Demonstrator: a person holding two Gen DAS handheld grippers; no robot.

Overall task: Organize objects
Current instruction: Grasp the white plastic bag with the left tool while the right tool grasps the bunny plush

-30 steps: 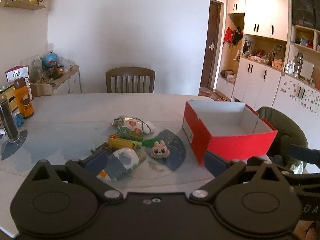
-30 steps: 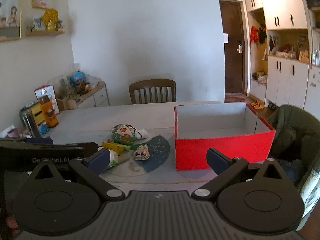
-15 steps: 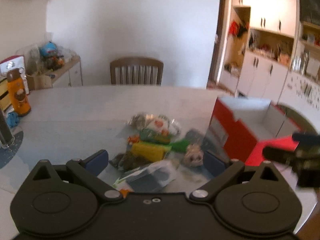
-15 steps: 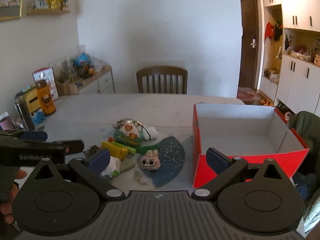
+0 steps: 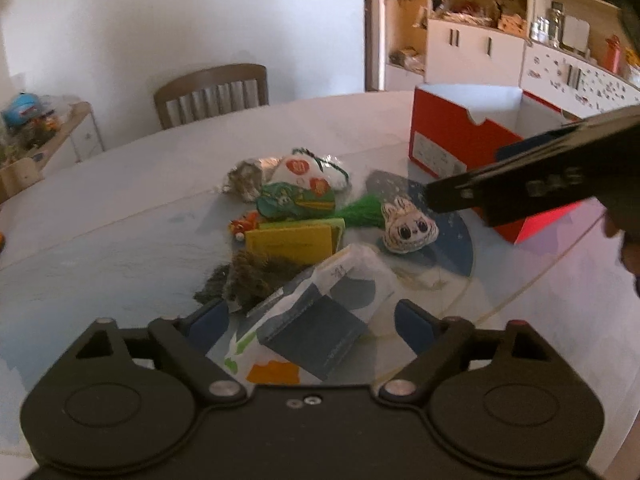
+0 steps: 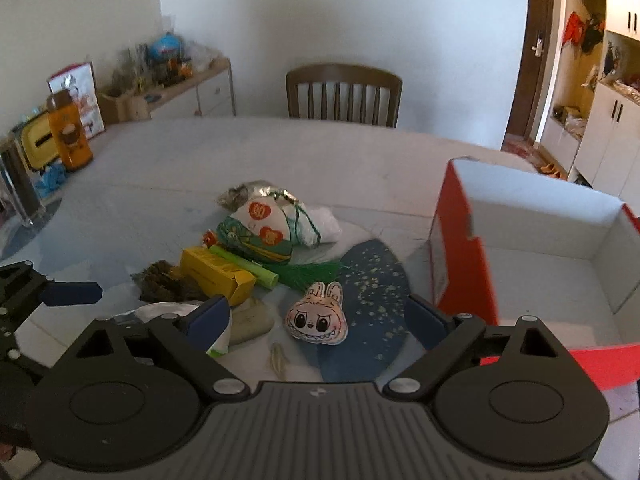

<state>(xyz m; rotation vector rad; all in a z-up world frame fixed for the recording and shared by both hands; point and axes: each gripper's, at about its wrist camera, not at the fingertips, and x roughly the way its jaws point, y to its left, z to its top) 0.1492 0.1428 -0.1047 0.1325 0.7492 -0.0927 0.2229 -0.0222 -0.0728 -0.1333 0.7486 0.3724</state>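
A heap of small objects lies mid-table: a white bunny-face plush, a yellow box, a green pouch, a white pouch with red hearts, a dark furry clump and a clear plastic packet. An open red box stands to the right. My left gripper is open, its fingers either side of the plastic packet. My right gripper is open with the bunny plush between its fingers, apart from both.
A dark blue mat lies under the bunny plush. A wooden chair stands at the table's far side. An orange bottle and a clear tumbler stand at the left edge. Cabinets line the right wall.
Both grippers have dropped and moved forward over the heap. The left one now straddles the plastic packet; the right one has swung left from the red box to frame the bunny plush.
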